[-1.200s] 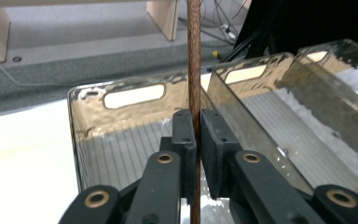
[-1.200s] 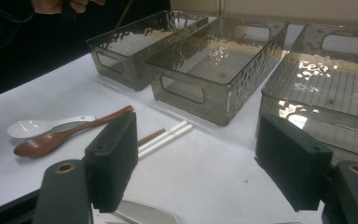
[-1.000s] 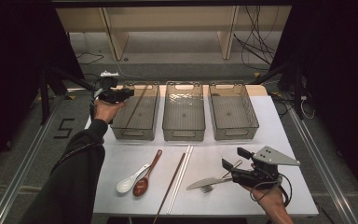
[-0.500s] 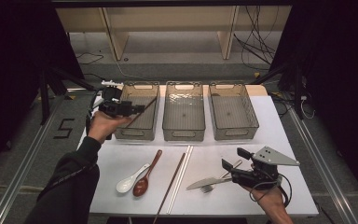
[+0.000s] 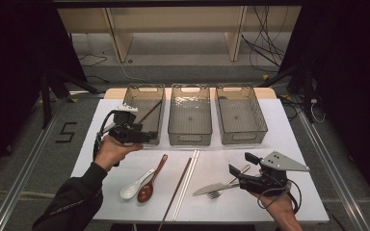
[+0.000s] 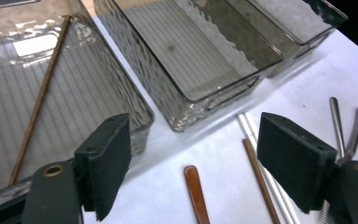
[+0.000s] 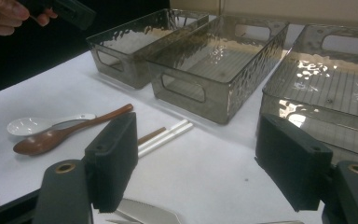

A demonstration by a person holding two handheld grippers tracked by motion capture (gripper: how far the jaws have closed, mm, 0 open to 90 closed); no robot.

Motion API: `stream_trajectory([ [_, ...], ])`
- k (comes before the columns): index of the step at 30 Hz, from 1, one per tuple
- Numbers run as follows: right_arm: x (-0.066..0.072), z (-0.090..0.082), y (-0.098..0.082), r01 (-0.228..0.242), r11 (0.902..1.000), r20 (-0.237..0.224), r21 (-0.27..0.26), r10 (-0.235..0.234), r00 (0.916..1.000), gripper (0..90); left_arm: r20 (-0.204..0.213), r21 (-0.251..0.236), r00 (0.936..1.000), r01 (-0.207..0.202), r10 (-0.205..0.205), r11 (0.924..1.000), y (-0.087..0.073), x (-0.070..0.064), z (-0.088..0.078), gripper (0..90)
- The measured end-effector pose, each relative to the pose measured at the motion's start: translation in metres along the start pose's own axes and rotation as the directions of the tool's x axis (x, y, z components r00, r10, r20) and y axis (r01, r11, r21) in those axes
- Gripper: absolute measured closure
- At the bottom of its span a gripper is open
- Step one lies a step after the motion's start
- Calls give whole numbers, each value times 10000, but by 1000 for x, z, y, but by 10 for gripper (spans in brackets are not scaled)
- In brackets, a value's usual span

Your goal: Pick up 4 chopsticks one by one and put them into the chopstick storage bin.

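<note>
My left gripper [image 5: 143, 135] hovers over the near left corner of the left bin [image 5: 136, 94]. Its jaws have just been opening and now stand wide, with nothing between the pads [image 6: 107, 163]. A brown chopstick [image 6: 39, 100] lies slanted inside that bin [image 6: 140, 116]. My right gripper [image 5: 241, 164] rests low over the white mat at the front right, open and empty, just above a knife [image 5: 211, 188] and a fork [image 5: 227, 184]. The knife blade [image 7: 144, 212] shows below its pads [image 7: 114, 158].
A middle bin [image 5: 190, 138] and a right bin [image 5: 242, 139] stand beside the left one, both empty. On the mat [image 5: 289, 139] lie a white spoon [image 5: 134, 187], a wooden spoon [image 5: 152, 180], one brown chopstick [image 5: 176, 192] and white chopsticks [image 5: 186, 184].
My left gripper has drawn back from the far end of the left bin to its near corner, and its jaws have opened. The right gripper has stayed in place.
</note>
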State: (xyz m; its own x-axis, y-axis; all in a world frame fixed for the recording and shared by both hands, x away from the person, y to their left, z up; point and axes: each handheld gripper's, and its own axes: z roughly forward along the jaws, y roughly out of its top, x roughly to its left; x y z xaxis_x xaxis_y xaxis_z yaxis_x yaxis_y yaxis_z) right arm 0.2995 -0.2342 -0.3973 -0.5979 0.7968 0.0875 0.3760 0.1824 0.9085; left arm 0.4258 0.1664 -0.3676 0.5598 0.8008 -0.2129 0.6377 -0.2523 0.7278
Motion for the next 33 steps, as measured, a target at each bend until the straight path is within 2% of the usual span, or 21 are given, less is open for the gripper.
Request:
stream_trajectory([
  [4,0,1,0,32,10000,-16,38,-32,10000,305,33,106,10000,-11,10,9999,-8,-7,1,237],
  [13,0,0,0,31,10000,-4,5,-31,10000,305,371,976,9991,-254,219,9949,-34,-33,16,203],
  [18,0,0,0,6,10000,3,10,-6,10000,305,415,1523,9975,-630,574,9863,-46,-49,24,194],
  [22,0,0,0,-9,10000,6,-2,9,10000,305,542,2002,9954,-878,784,9758,-57,-60,31,185],
  [25,0,0,0,49,10000,3,40,-49,10000,305,575,2133,9952,-895,790,9729,-62,-64,35,178],
  [26,0,0,0,46,10000,8,31,-46,10000,305,626,2280,9946,-953,831,9690,-64,-66,36,171],
  [33,1,0,0,32,10000,8,39,-32,10000,305,560,2675,9927,-1177,1065,9564,-71,-71,43,160],
])
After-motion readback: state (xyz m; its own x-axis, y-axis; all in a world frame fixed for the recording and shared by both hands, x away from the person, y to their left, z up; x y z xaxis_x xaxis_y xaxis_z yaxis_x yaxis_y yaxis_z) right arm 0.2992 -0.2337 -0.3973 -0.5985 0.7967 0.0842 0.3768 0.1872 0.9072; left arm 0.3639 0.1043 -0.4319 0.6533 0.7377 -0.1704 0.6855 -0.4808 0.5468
